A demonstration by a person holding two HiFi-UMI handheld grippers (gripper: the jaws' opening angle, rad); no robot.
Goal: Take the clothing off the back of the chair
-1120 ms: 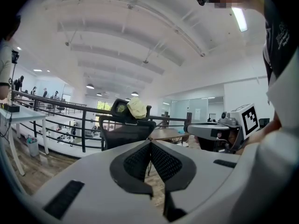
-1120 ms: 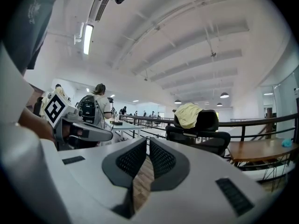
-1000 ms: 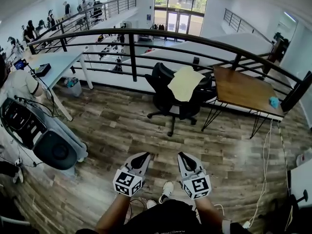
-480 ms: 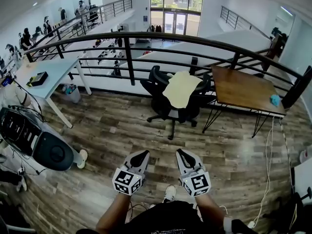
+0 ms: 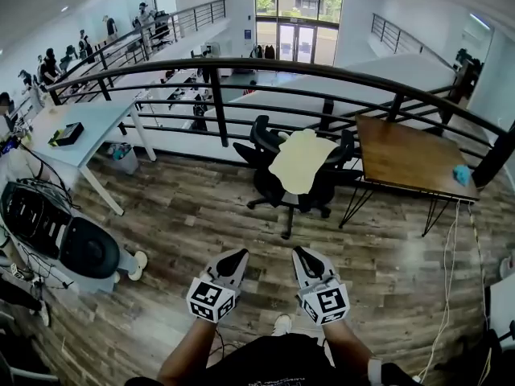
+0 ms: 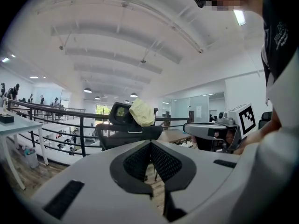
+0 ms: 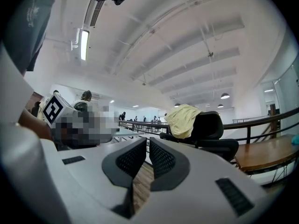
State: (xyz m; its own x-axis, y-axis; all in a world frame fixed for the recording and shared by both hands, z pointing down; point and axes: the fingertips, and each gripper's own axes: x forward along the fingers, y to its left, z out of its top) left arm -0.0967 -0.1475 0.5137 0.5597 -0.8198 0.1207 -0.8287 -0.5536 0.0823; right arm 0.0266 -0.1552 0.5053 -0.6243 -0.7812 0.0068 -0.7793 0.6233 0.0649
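Left hand-held gripper and right hand-held gripper are closed and empty. The pale yellow cloth garment, upper centre, could snag when pulled, rolling the black wheeled office chair.

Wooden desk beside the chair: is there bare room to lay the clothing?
Yes. The wooden desk is bare from the chair side to a small blue thing near its right end. Crowded: the left, around a machine.

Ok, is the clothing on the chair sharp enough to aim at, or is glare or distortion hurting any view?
Head view: fisheye bows the railing, but the yellow clothing is sharp, with no glare. Left gripper view: dark corners, clothing clear. Right gripper view: same dark corners, clothing clear.
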